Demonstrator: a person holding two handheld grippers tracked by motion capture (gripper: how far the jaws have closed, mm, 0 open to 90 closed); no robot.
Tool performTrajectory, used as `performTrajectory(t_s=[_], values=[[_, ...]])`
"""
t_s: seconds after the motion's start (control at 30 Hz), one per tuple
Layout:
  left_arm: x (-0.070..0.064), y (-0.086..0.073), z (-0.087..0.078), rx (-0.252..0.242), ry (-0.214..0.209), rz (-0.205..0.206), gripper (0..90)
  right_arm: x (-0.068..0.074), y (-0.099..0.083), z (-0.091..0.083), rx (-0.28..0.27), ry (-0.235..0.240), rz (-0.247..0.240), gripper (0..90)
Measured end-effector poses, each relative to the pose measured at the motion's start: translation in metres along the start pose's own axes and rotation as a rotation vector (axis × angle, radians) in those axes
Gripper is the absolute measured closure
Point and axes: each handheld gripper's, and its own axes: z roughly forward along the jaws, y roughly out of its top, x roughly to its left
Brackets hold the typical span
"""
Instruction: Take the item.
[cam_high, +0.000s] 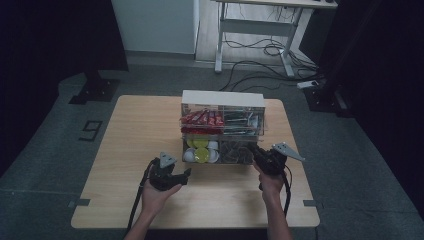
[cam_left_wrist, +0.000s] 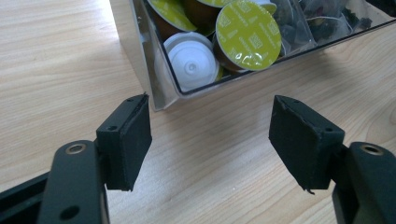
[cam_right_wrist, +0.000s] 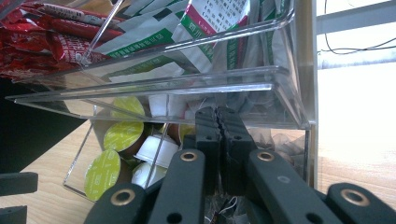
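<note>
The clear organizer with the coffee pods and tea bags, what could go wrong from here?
1. The right gripper is shut inside the lower bin of the clear organizer, among tea bags; pulling back might drag out several or tip the organizer.
2. The left gripper is open near the bin's front corner; it could bump it and shake the coffee pods.

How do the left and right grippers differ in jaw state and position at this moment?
The left gripper has its jaws wide apart with nothing between them; the right gripper has its jaws pressed together. The left hangs over bare table before the clear organizer; the right reaches into its lower right compartment. Both point at the organizer.
</note>
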Motion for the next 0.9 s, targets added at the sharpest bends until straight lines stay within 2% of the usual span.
performTrajectory(t_s=[0.3, 0.9], values=[[-0.003, 0.01, 0.005, -0.002, 0.008, 0.014, 29.9, 0.0, 0.0, 0.0, 0.001, 0.002, 0.001, 86.9], [-0.011, 0.024, 0.031, 0.003, 0.044, 0.026, 29.7, -0.001, 0.001, -0.002, -0.002, 0.005, 0.005, 86.9]])
